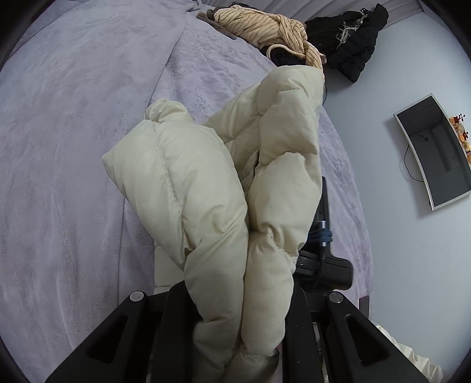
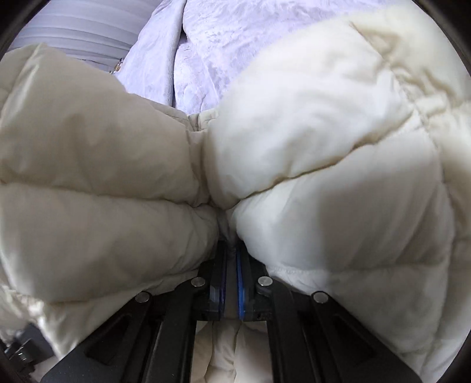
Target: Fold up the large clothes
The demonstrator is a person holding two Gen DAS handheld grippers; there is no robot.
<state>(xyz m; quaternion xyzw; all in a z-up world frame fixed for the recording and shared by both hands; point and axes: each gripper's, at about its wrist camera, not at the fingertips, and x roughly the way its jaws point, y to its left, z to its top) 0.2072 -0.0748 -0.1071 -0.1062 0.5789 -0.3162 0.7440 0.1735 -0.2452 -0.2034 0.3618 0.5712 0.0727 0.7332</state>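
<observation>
Nearest the right wrist camera, the right gripper [image 2: 231,265] is clenched on a pinch of the cream puffer jacket [image 2: 323,153], whose quilted panels bulge to either side of the blue-edged pads [image 2: 240,282]. The left gripper [image 1: 235,333] grasps another thick bundle of the same jacket [image 1: 212,191], lifted above the lilac bedspread [image 1: 73,132] near its right edge. Beyond, at the bed's far edge, lie a striped beige garment [image 1: 265,26] and a black quilted coat [image 1: 350,44]. A dark screen [image 1: 432,150] hangs on the pale wall.
</observation>
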